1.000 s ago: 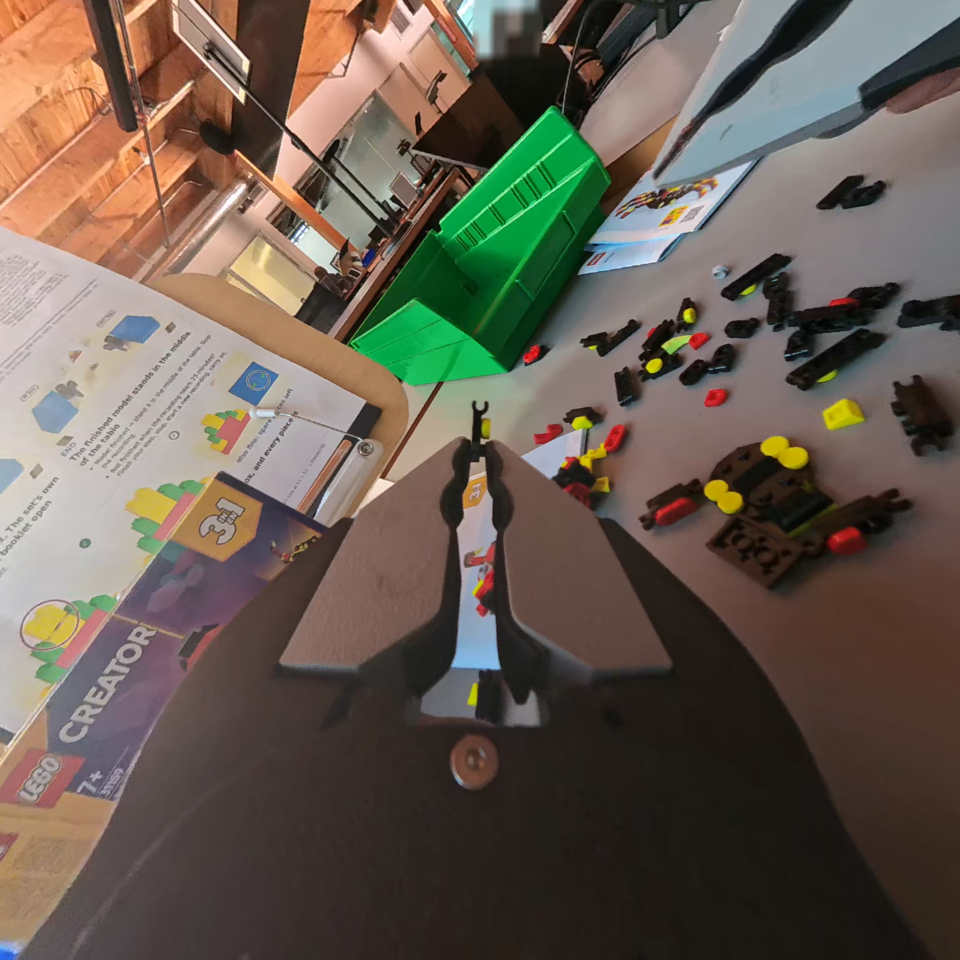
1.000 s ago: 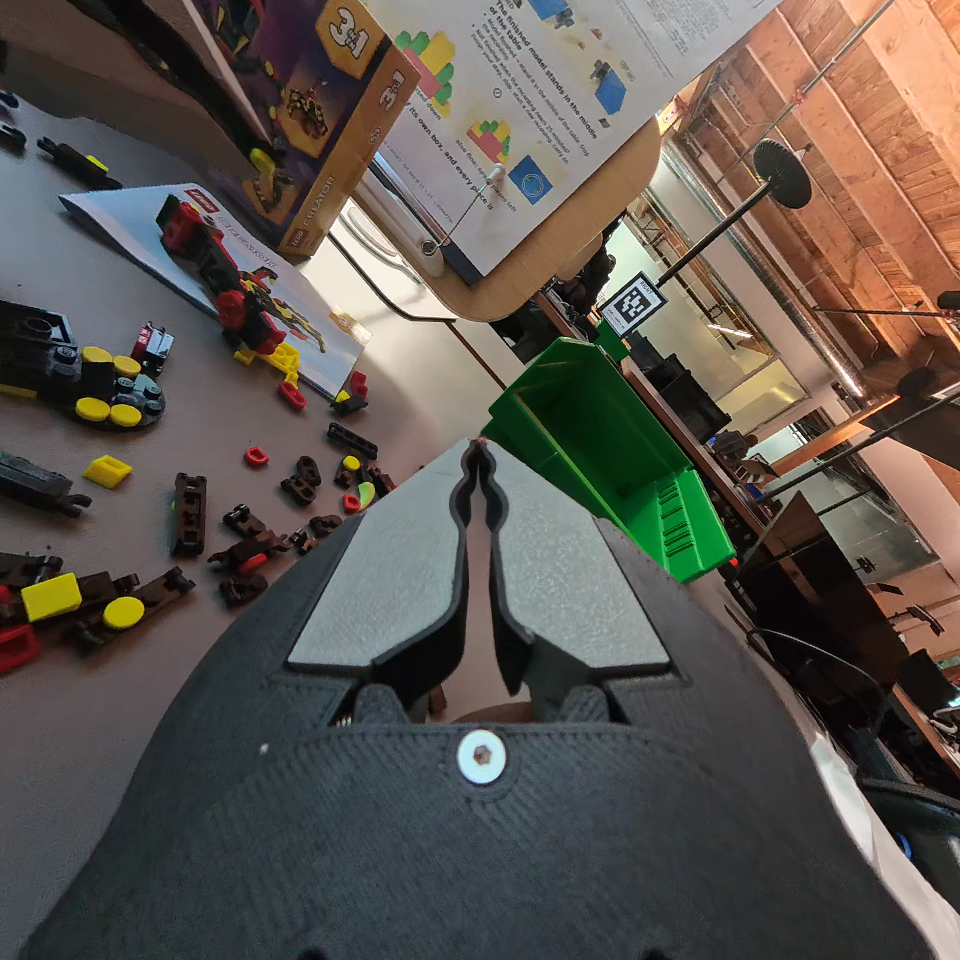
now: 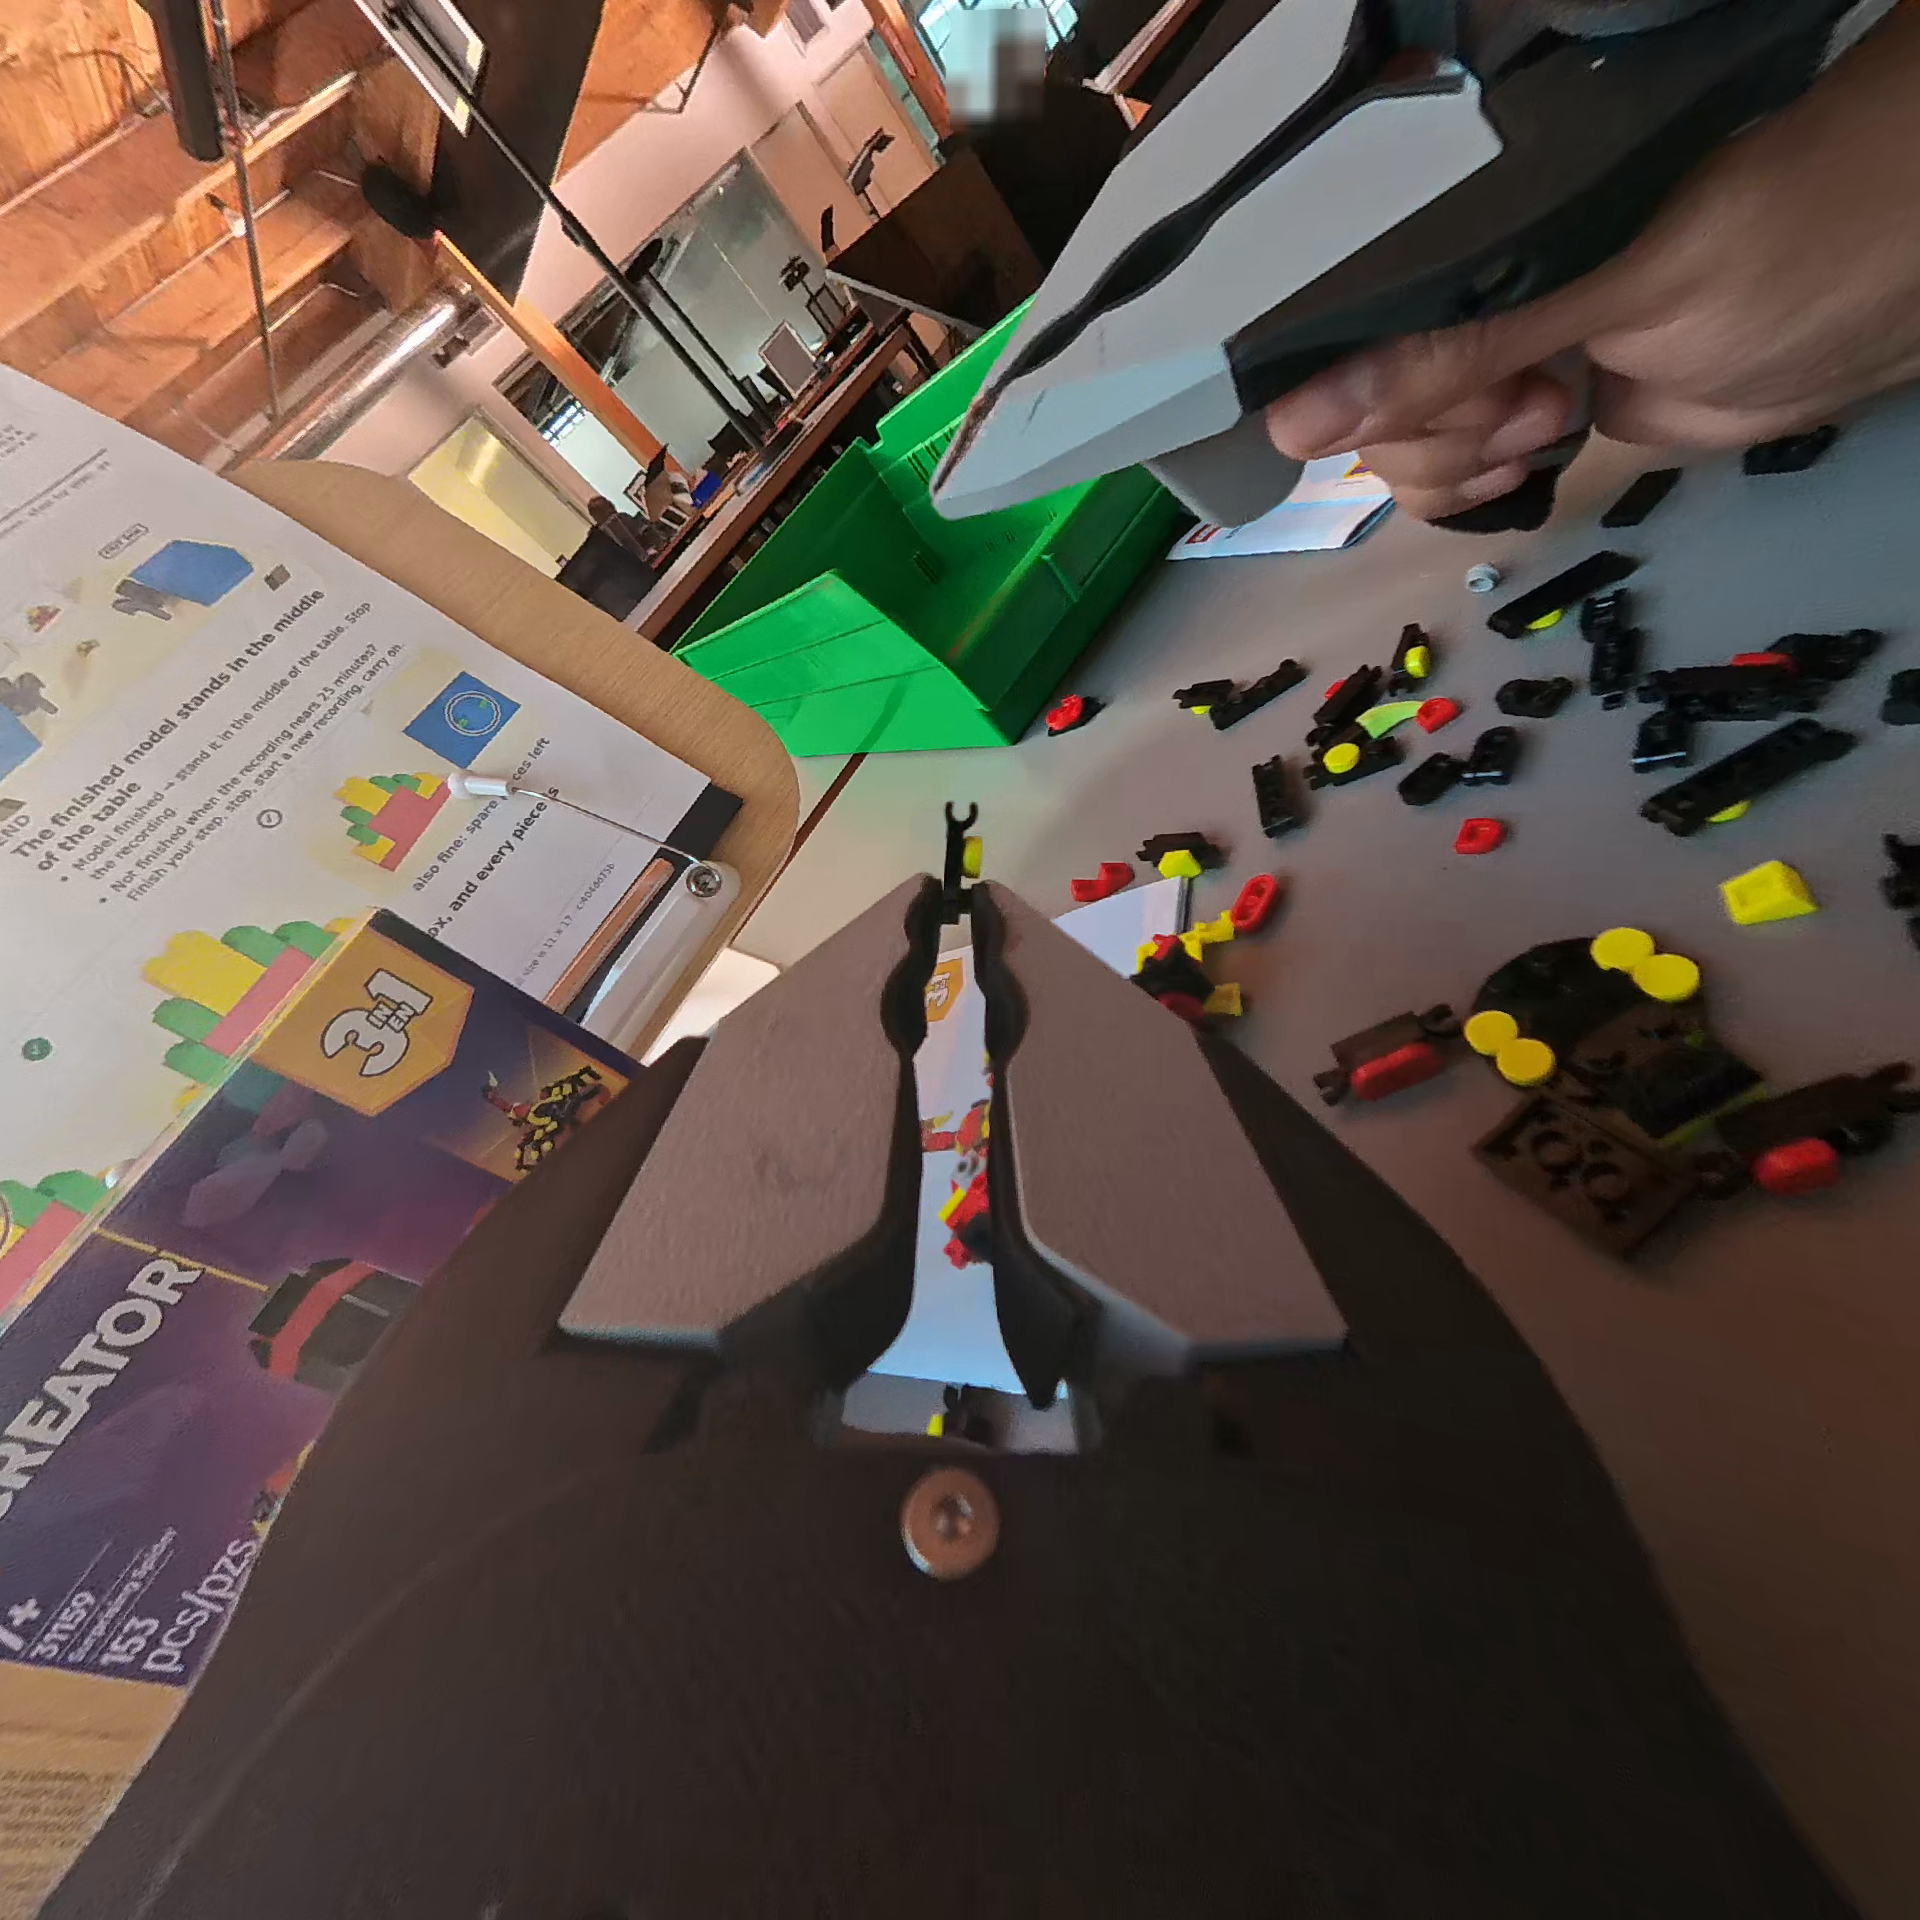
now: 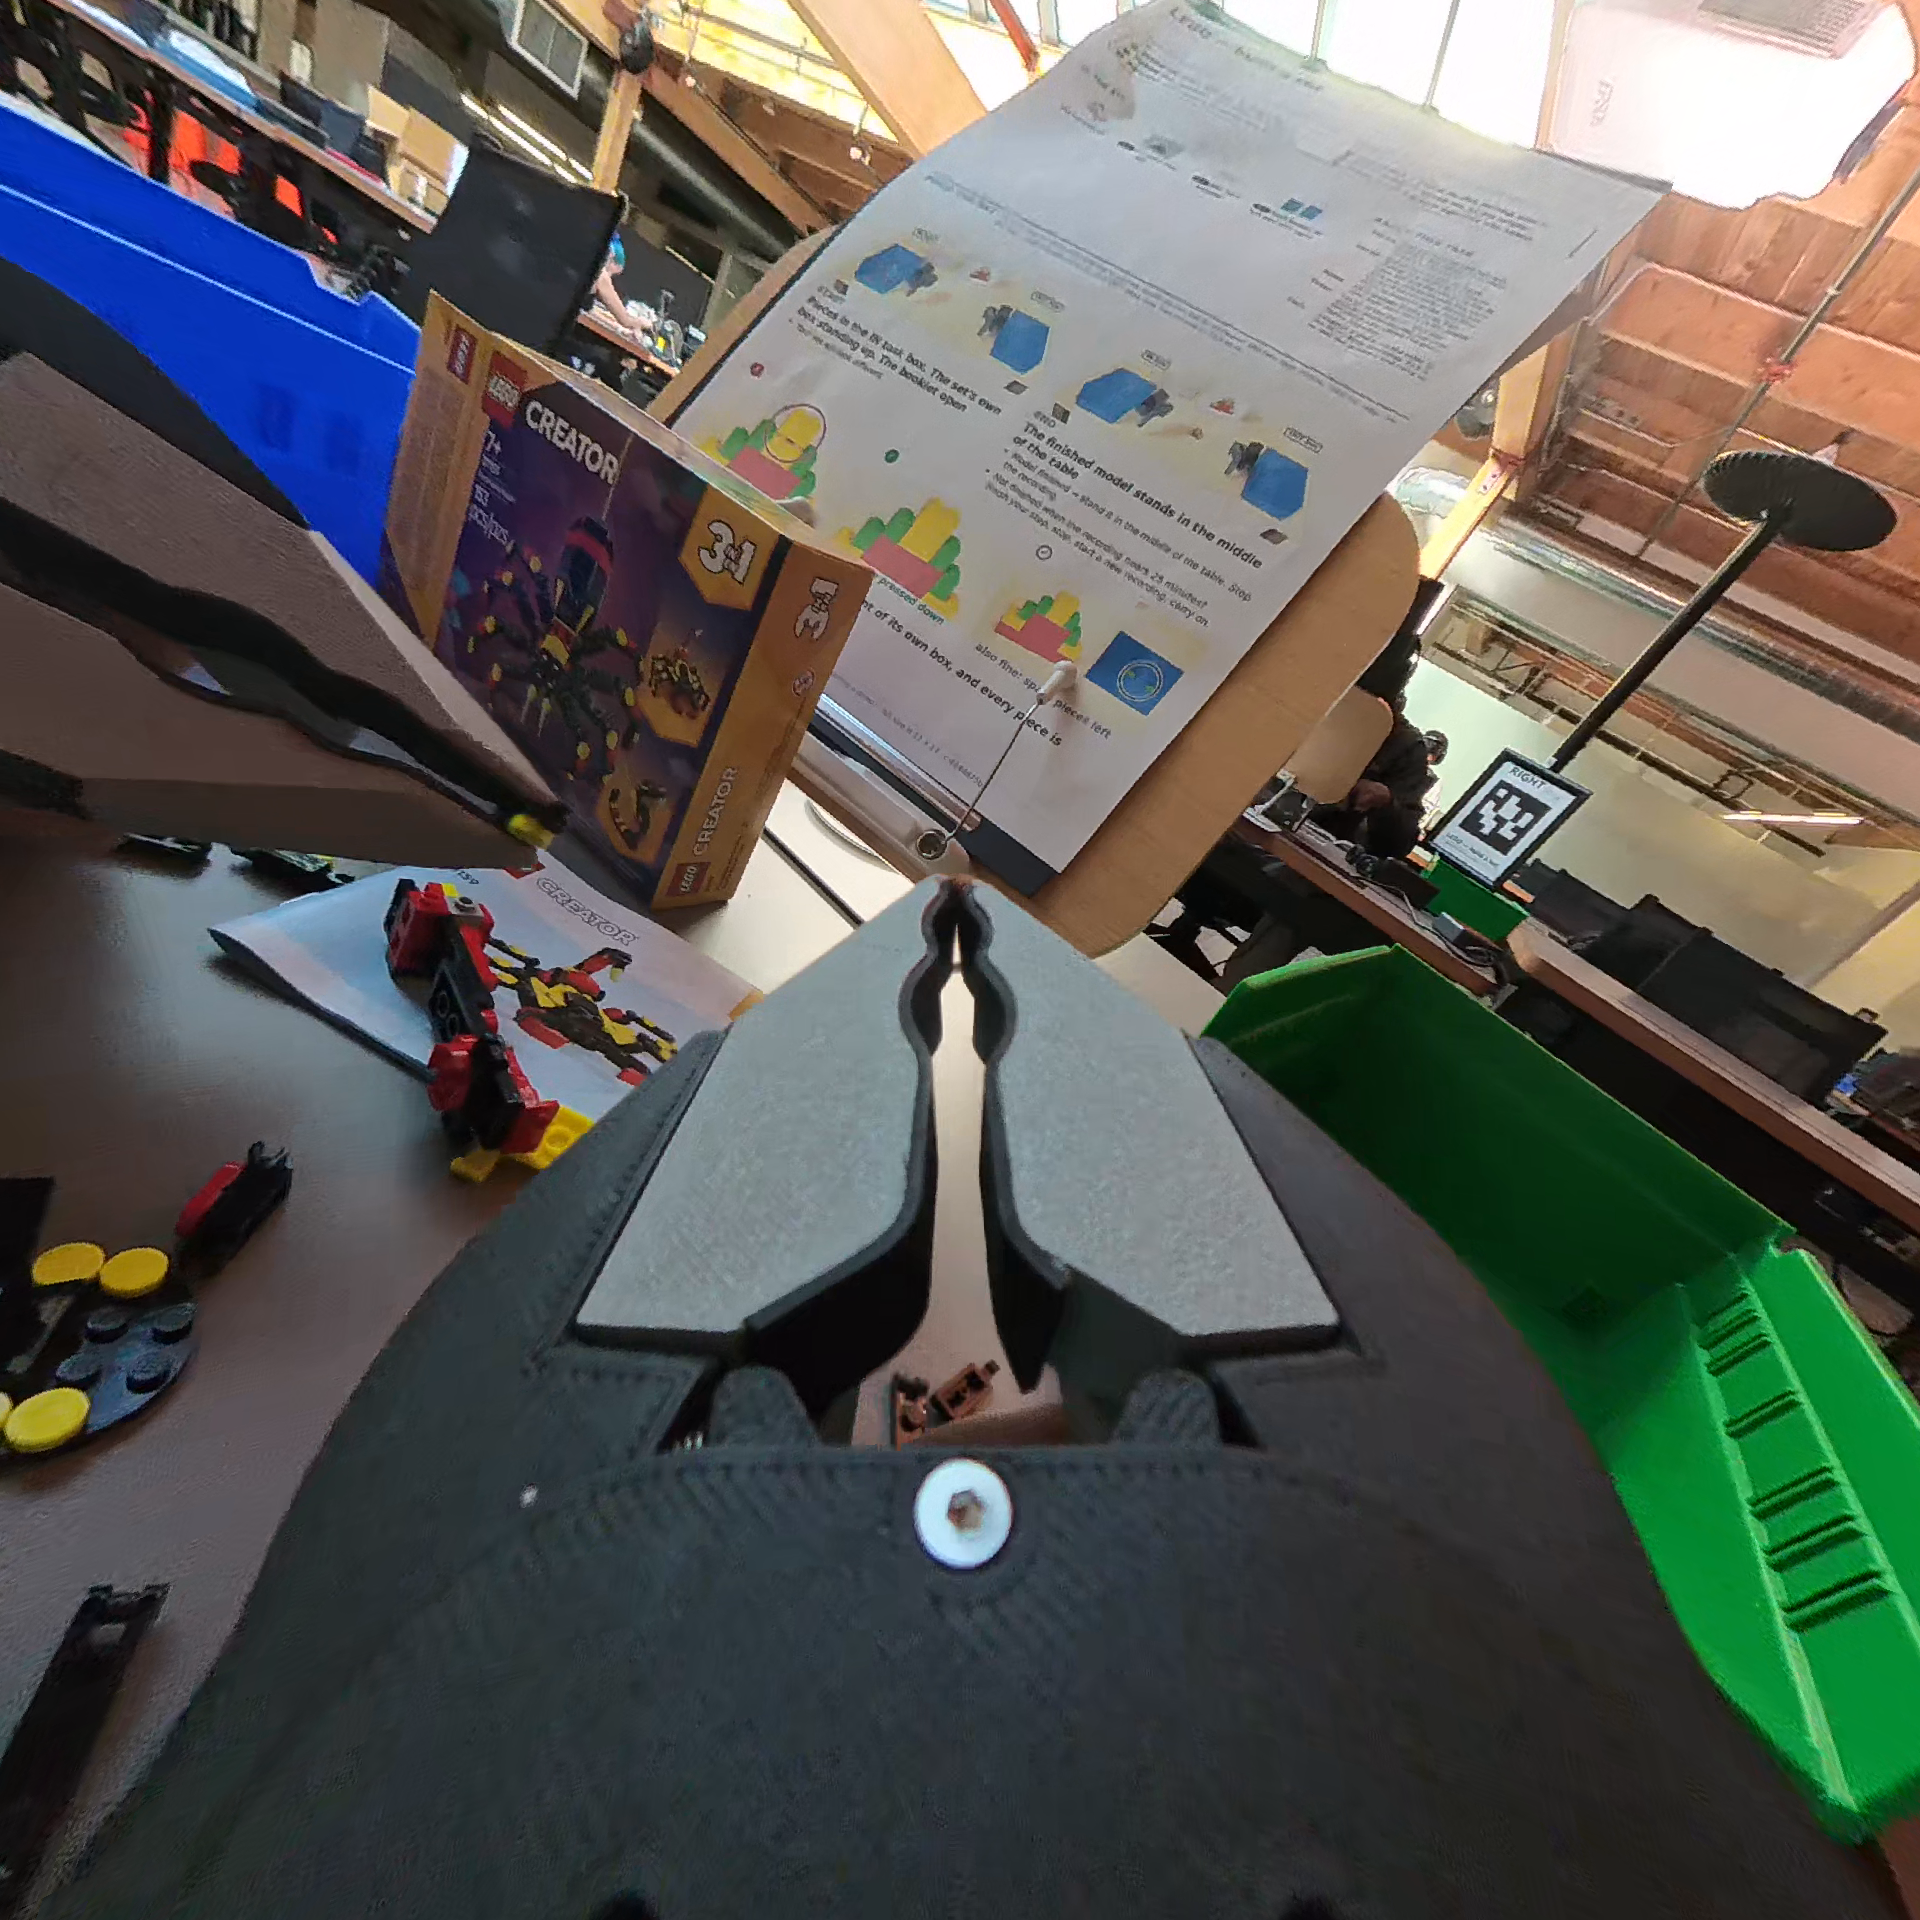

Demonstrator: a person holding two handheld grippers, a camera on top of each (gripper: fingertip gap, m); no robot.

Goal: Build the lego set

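Note:
My left gripper (image 3: pixel 951 899) is shut on a small black clip piece with a yellow stud (image 3: pixel 956 847), which sticks up from the tips above the grey table. It also shows in the right wrist view (image 4: pixel 525 821), at the upper left, with the yellow bit at its tip. My right gripper (image 4: pixel 954 894) is shut, with nothing clear between its tips; in the left wrist view (image 3: pixel 951 488) a hand holds it over the green bin. A red, black and yellow part-built model (image 4: pixel 468 1039) lies on the booklet (image 4: pixel 312 956). A dark round-plate assembly with yellow discs (image 3: pixel 1590 1060) lies to the right.
Several loose black, red and yellow pieces (image 3: pixel 1455 748) are scattered on the table. A green bin (image 3: pixel 904 644) stands at the back. The set's box (image 4: pixel 623 665) and a clipboard with an instruction sheet (image 4: pixel 1143 416) stand to the left. A blue bin (image 4: pixel 208 312) is behind the box. The left gripper's tips are roughly 9 cm from the right gripper's.
My right gripper has swung up and over toward the left gripper and now shows large in the left wrist view. The left gripper has held almost still with its piece.

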